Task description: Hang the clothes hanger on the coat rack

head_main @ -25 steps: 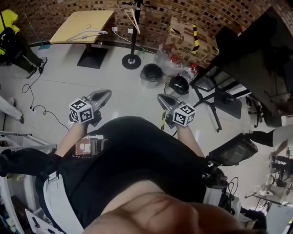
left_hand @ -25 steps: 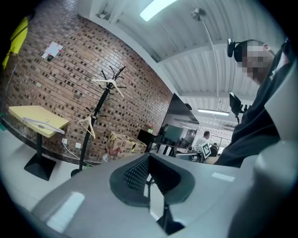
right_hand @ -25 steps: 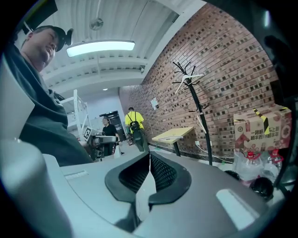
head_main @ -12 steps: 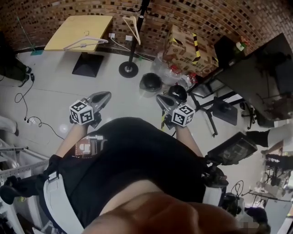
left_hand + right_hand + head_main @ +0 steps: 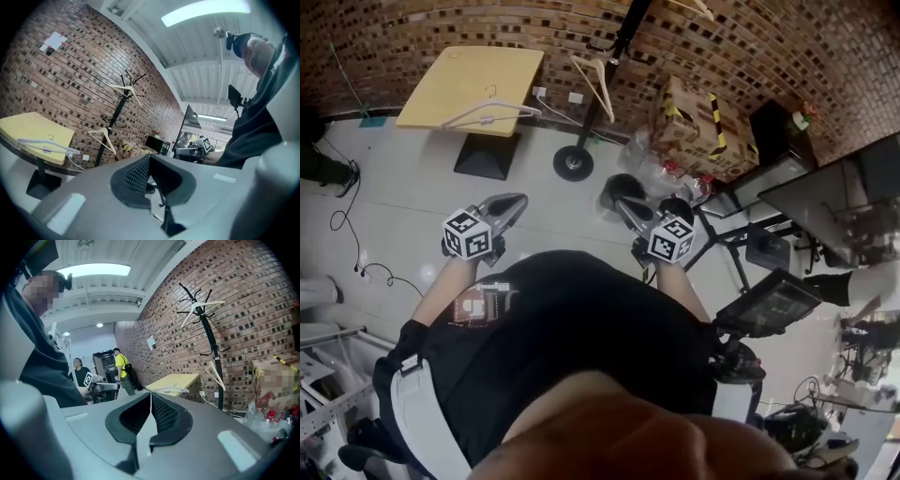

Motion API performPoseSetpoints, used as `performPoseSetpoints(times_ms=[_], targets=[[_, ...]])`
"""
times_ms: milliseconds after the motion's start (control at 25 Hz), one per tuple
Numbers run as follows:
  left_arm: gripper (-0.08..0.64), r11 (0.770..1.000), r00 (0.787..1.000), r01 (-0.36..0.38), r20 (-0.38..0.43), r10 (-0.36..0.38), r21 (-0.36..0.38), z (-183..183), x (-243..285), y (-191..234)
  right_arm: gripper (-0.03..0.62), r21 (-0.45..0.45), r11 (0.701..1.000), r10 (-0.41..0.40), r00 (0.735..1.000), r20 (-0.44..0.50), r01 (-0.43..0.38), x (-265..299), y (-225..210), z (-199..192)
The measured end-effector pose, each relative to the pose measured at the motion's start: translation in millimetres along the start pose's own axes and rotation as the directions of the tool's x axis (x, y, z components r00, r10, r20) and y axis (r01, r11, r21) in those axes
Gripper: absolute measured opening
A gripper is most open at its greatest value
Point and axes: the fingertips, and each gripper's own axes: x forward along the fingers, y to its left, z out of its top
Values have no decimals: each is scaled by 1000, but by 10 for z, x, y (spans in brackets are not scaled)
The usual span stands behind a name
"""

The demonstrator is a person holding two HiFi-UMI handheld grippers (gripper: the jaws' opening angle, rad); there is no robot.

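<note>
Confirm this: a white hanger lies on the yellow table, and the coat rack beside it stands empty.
Not quite. The white hanger does lie on the yellow table, but the coat rack carries a wooden hanger, as the head view shows.

We record the yellow square-topped desk [image 5: 459,70] standing at the left before the brick wall [image 5: 441,23], with the white plastic clothes hanger [image 5: 487,114] lying on its near edge. The black metal coat rack [image 5: 574,163] stands just right of the desk, with a wooden hanger [image 5: 592,84] hung on it. The taped cardboard box [image 5: 694,112] sits to its right.
</note>
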Motion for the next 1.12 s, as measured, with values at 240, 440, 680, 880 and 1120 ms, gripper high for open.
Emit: performPoseSetpoints(times_ms=[240,440,680,880,1120], targets=[[0,999,1000,-26,4,26,-30,37,60,413,23,25,999,23,999,-36,-22,425,-236,-15],[0,997,997,-77,6,77,-28,80,298,624,23,19,996,84,995,-47,-83,664,-576,74],[0,982,981,-187,55,187,-18,399,803,890,23,-8,980,196,977,-80,-197,997,-1293,394],[0,962,959,-267,83,270,-46,570,1281,1066,28,-41,955,287,952,-106,-292,1210,-1846,760],[0,956,952,-290,86,293,-50,726,1773,1289,37,-65,936,336,931,-142,-347,1518,-2332,938]])
